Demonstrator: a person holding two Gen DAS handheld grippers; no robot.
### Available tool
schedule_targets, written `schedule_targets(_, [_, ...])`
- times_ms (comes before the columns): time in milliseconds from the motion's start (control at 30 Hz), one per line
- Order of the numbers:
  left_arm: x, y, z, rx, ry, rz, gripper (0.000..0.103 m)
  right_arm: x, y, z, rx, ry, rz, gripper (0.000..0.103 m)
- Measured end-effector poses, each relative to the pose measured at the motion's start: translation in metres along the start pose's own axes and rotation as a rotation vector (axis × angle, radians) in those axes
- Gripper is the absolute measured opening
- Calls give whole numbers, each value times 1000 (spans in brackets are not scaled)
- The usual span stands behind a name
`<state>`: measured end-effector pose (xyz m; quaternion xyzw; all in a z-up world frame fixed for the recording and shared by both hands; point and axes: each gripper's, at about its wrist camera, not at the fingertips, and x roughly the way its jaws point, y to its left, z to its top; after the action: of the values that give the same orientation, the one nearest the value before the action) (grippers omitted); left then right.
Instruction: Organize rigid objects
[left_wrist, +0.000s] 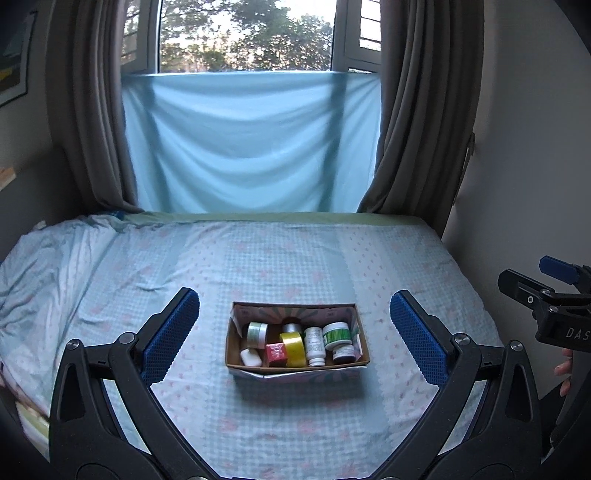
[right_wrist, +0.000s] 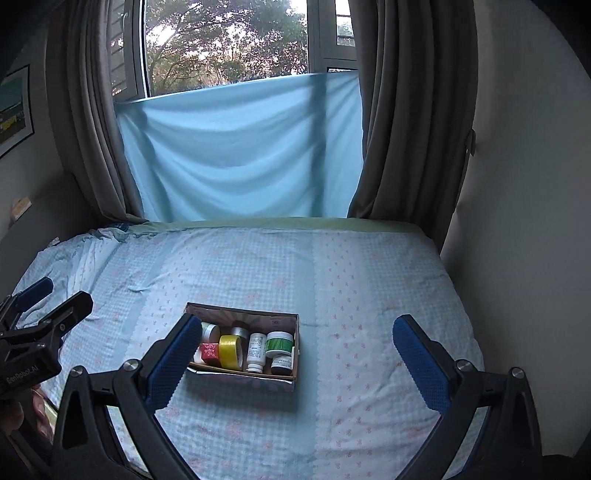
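Observation:
An open cardboard box (left_wrist: 236, 356) sits on the bed and shows in the right wrist view too (right_wrist: 295, 380). It holds a yellow tape roll (left_wrist: 293, 349) (right_wrist: 229, 350), a red box (left_wrist: 276, 353), a white bottle (left_wrist: 314, 345) (right_wrist: 256, 351), a green-labelled jar (left_wrist: 337, 333) (right_wrist: 279, 343), a dark jar (left_wrist: 342, 353), a white jar (left_wrist: 256, 334) and a white soap-like piece (left_wrist: 250, 357). My left gripper (left_wrist: 294, 332) is open and empty, held back above the box. My right gripper (right_wrist: 297, 360) is open and empty, right of the box centre.
The bed (left_wrist: 295, 258) has a light blue checked sheet, rumpled at the left. A blue cloth (left_wrist: 251, 140) hangs over the window between grey curtains (left_wrist: 417, 110). A wall runs along the bed's right side (right_wrist: 517, 184).

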<state>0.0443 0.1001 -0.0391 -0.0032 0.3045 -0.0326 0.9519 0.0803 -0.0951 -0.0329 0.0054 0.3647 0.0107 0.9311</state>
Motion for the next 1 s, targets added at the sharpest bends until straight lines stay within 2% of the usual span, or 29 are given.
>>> schedule_targets(1000, [-8,-3,1,10,-42,41,103,-6,-6,-1,15,-34,0,103])
